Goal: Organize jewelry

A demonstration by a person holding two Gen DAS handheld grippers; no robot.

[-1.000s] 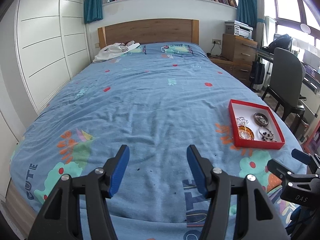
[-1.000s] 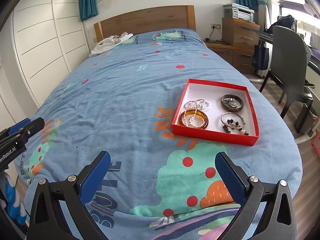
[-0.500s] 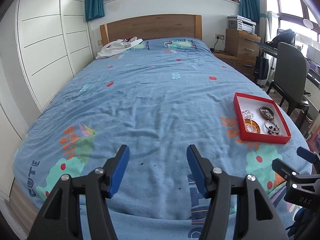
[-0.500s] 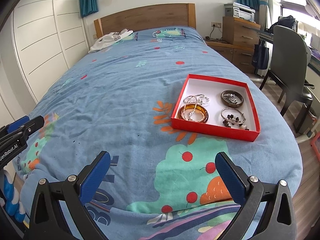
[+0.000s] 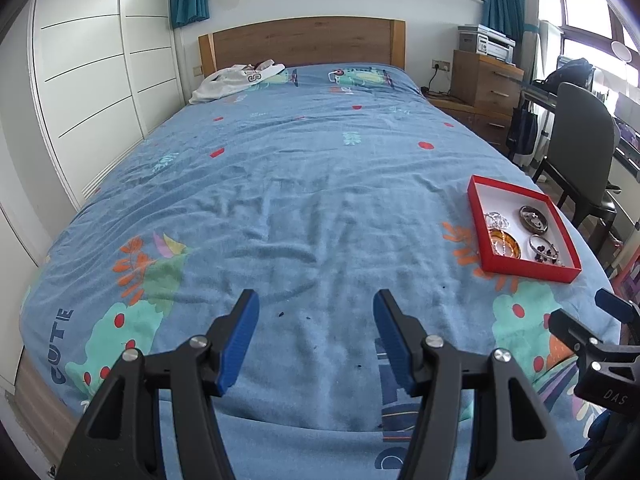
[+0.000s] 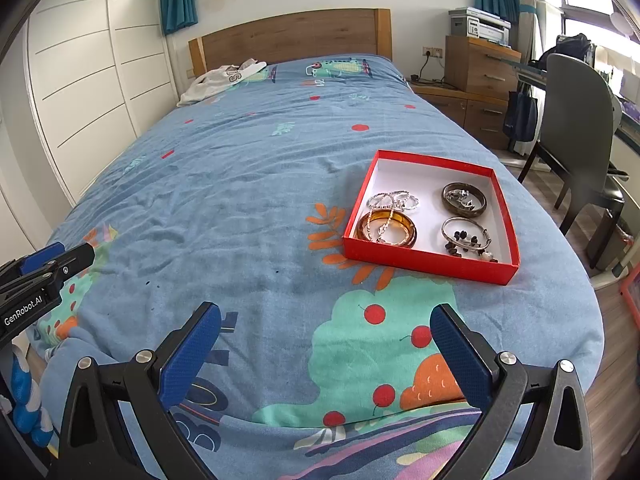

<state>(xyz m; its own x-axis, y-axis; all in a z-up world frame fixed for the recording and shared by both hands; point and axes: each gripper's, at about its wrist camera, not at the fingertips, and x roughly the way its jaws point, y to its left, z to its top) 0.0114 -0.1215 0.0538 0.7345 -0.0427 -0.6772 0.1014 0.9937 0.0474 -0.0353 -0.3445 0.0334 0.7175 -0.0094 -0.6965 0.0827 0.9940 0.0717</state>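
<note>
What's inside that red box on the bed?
The red box holds an amber bangle with a silvery chain across it, beaded silver bracelets, a dark bangle and a silver bangle with dark beads. Its near wall hides the floor just behind it.

A: Where does each view look from?
B: Both from the foot of the bed (image 5: pixel 304 184), facing the headboard (image 5: pixel 304 42); the left wrist view sits left, the red tray (image 5: pixel 520 270) far off right; the right wrist view is nearer it

A: Shared?
B: Bed, headboard, tray (image 6: pixel 424 258), chair (image 6: pixel 572 120)
</note>
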